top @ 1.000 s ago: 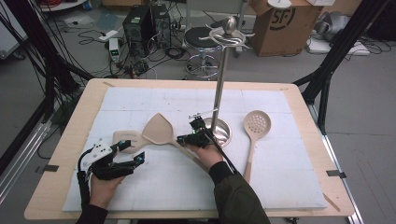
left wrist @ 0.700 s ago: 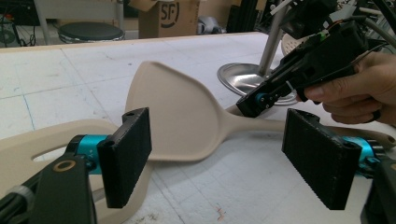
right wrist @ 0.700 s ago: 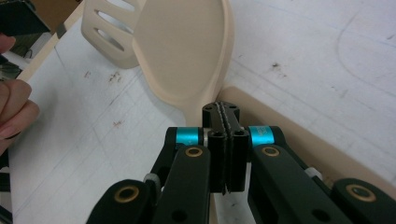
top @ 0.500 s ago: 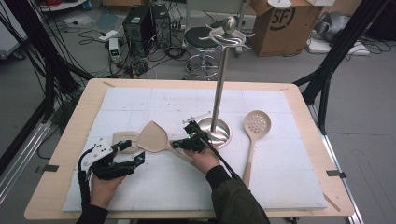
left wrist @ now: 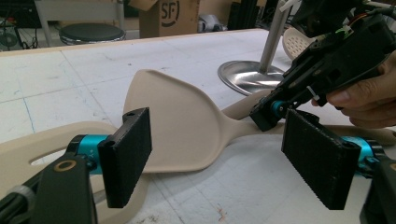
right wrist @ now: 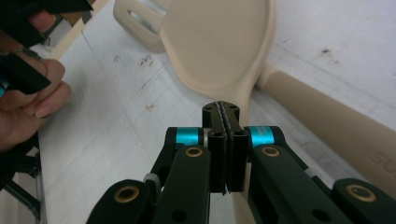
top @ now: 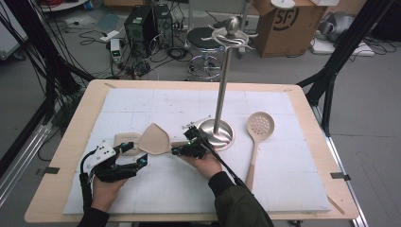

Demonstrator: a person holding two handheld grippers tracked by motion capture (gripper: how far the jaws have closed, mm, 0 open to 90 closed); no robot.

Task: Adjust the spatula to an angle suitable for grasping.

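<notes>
A beige solid spatula [top: 153, 139] lies low over the white mat, its blade [left wrist: 182, 121] overlapping the edge of a slotted beige spatula [top: 124, 140]. My right gripper [top: 177, 151] is shut on the solid spatula's handle just behind the blade [right wrist: 219, 42], and its jaws [right wrist: 226, 116] are pressed together. My left gripper [top: 135, 154] is open just in front of the blade, with both pads [left wrist: 128, 154] empty. The slotted spatula [left wrist: 42, 144] sits under its left jaw. In the left gripper view, the right gripper [left wrist: 327, 65] shows beyond the blade.
A steel utensil stand [top: 218, 130] with a tall pole and hooked top [top: 231, 32] rises just right of the right hand. A beige slotted spoon [top: 259, 126] lies right of it. The white mat [top: 156, 101] covers a wooden table [top: 71, 142].
The right gripper has carried the solid spatula left and slightly down toward the left gripper. The left gripper has stayed in place, open.
</notes>
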